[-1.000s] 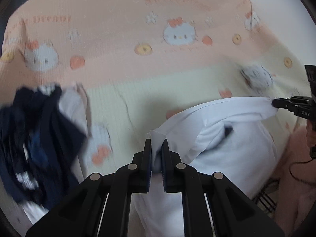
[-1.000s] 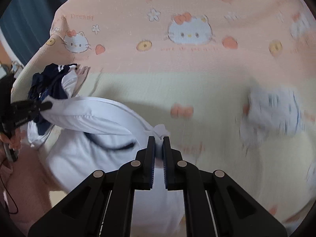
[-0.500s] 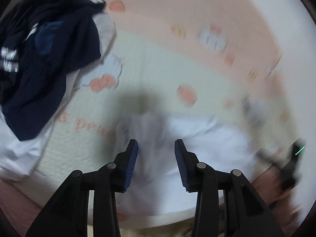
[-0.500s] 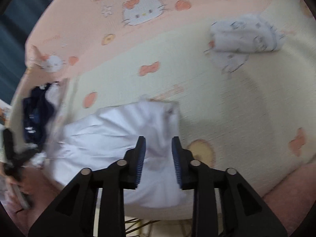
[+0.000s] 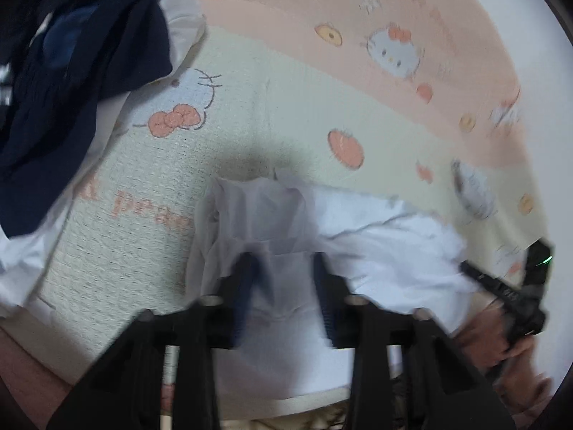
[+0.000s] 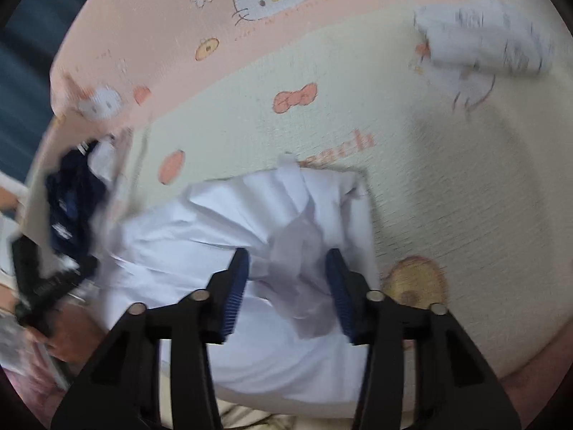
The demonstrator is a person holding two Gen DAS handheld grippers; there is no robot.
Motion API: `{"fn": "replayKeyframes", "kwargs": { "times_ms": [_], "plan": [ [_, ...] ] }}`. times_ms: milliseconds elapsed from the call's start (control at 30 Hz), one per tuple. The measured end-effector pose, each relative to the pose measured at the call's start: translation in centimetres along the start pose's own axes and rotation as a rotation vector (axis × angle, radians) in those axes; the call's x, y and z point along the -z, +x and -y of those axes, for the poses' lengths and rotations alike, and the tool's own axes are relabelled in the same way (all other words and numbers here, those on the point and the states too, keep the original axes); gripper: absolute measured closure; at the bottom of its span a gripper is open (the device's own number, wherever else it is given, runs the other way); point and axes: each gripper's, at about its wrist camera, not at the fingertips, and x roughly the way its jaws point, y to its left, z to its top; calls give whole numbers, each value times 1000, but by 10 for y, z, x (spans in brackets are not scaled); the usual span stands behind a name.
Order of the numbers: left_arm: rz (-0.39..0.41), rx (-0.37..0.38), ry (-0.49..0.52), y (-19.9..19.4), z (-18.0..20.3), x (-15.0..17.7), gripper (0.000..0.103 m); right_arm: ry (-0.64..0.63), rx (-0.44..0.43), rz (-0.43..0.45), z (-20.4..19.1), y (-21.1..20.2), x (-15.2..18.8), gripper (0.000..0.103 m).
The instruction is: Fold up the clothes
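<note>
Spread across the whole work area is a pink and cream blanket (image 5: 286, 100) printed with cartoon cat faces, bows and peaches, and you are working at its near edge. Lying on it, close to you, is the white garment (image 6: 200, 236), rumpled and bunched into loose folds, with its lower part hanging over the blanket's edge. You are pointing the left gripper (image 5: 284, 268) steeply down over the garment's left end; its jaws are closing, standing apart with white cloth lying loosely between them, and the blur is keeping you from telling whether the pads are touching it. You are pointing the right gripper (image 6: 288, 261) down over the garment's right end; its jaws are opening, with a raised fold of cloth sitting between them, apart from both pads. A heap of dark navy clothes (image 5: 64, 82) mixed with some white cloth is lying at the far left of the blanket, well apart from the white garment. A small pale patterned bundle (image 6: 483, 39) is resting near the far right of the blanket. Your right hand (image 5: 490, 337) is showing in the left view, gripping its handle.
</note>
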Motion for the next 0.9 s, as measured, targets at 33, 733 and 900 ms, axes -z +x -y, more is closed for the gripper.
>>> {"fn": "replayKeyframes", "kwargs": {
  "times_ms": [33, 733, 900],
  "plan": [
    [-7, -8, 18, -3, 1, 3, 85, -11, 47, -7, 2, -4, 4, 64],
    [89, 75, -28, -20, 2, -4, 71, 7, 233, -64, 21, -1, 13, 47],
    [-75, -167, 112, 6, 20, 13, 89, 31, 263, -45, 28, -12, 15, 46]
  ]
}}
